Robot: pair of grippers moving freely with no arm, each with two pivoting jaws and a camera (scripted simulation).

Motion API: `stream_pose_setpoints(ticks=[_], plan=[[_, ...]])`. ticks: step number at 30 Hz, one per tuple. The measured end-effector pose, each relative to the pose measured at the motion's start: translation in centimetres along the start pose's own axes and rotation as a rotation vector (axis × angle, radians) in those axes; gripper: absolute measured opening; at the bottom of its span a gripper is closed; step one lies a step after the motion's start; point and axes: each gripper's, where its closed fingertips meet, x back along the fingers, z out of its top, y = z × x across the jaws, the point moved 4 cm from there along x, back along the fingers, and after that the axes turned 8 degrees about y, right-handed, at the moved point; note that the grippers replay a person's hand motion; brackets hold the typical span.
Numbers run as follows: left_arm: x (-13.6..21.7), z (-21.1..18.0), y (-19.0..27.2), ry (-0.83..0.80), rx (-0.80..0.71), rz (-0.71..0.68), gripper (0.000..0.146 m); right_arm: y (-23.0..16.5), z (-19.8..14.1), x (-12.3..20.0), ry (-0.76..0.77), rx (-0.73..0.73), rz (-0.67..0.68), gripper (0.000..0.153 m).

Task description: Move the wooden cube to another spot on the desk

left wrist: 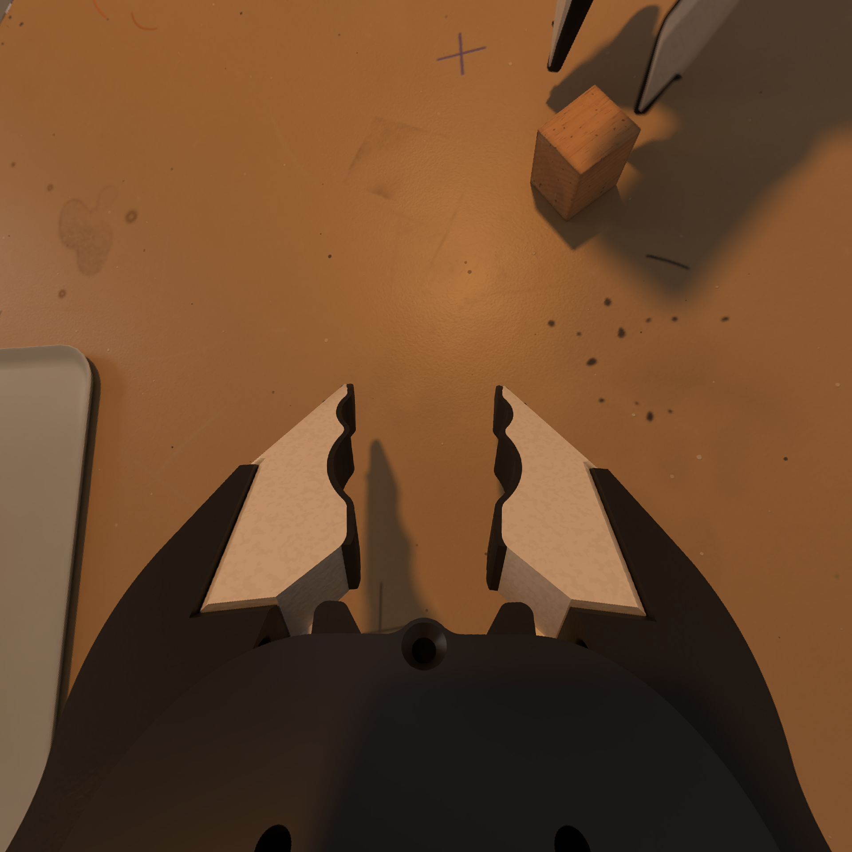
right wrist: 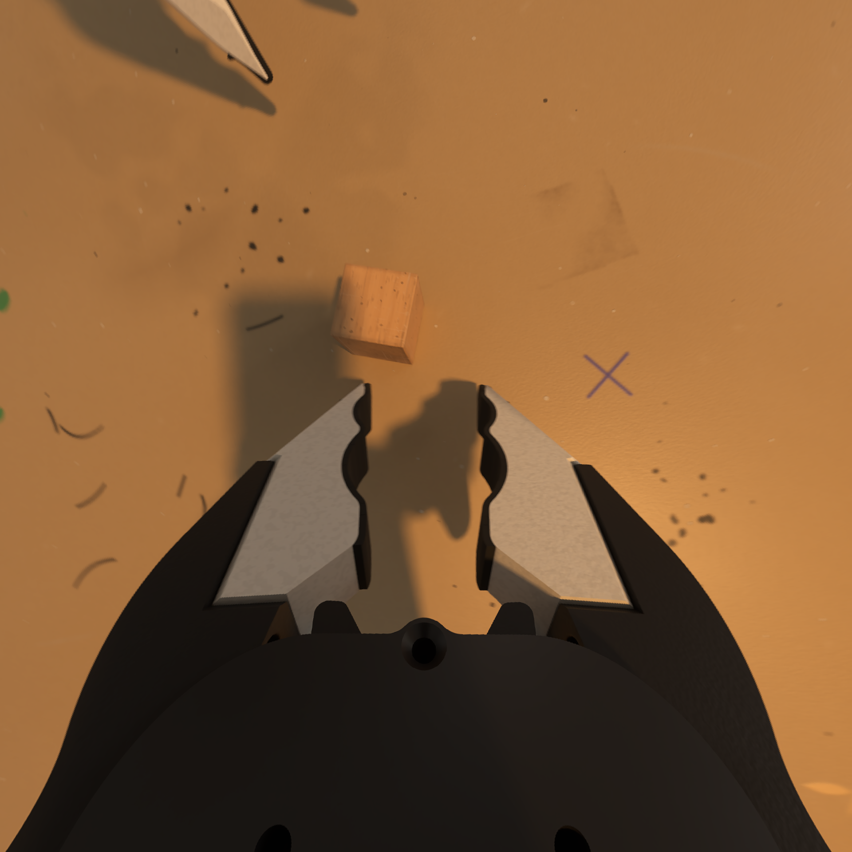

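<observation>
The wooden cube [right wrist: 378, 313] rests on the brown desk, just beyond my right gripper's fingertips and slightly to their left. My right gripper [right wrist: 423, 392] is open and empty above the desk, apart from the cube. In the left wrist view the cube [left wrist: 583, 150] stands at the upper right, with the right gripper's two fingers [left wrist: 565, 32] above and behind it. My left gripper [left wrist: 424, 392] is open and empty over bare desk, well away from the cube. One finger of the left gripper [right wrist: 230, 37] shows at the top left of the right wrist view.
A pale flat tray-like object [left wrist: 37, 507] lies at the left edge of the left wrist view. A purple cross mark [right wrist: 607, 374] is drawn on the desk to the right of the cube. Dark specks and scuffs dot the desk surface [right wrist: 645, 138].
</observation>
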Motion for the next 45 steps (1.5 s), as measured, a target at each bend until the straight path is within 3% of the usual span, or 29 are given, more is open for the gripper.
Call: stream_pose_setpoints(ticks=[3,6,15,20,23,28,29,32,35,38,45], plan=[[-0.1,-0.1,0.2,0.005,0.012,-0.004,0.06,-0.9,0.2,-0.5,0.01,-0.091,-0.028,0.075],[-0.3,-0.1,0.3,0.005,0.011,-0.004,0.06,-1.0,0.4,-0.8,-0.001,-0.1,-0.099,0.082],[-0.3,0.5,0.8,0.041,0.01,-0.012,0.058,-0.7,0.4,-0.9,0.012,-0.068,-0.128,0.058],[-0.8,0.5,0.7,0.01,0.01,0.012,0.056,-0.5,0.8,-0.8,0.006,-0.037,-0.115,0.056],[-1.0,0.0,0.1,-0.028,0.033,0.056,0.056,-0.5,1.5,-0.6,0.032,-0.002,-0.086,0.032],[-0.9,-0.1,0.0,-0.005,0.067,0.038,0.055,-0.3,2.2,-0.9,-0.02,0.063,-0.04,0.021],[-0.9,0.0,0.1,0.003,0.063,0.032,0.055,-0.3,2.0,-1.0,-0.041,0.049,-0.02,0.024],[-1.2,0.6,0.6,0.018,0.043,0.006,0.054,-0.9,1.7,-1.1,-0.082,-0.01,-0.008,0.066],[-1.8,0.6,0.8,0.007,0.029,-0.008,0.054,-2.2,1.7,-1.8,-0.032,-0.088,-0.047,0.087],[-2.1,0.4,0.8,0.002,0.032,-0.008,0.054,-2.7,1.9,-2.7,0.01,-0.094,-0.129,0.08],[-1.7,0.4,0.7,0.011,0.034,0.001,0.054,-2.5,2.0,-2.7,0.045,-0.085,-0.173,0.037]])
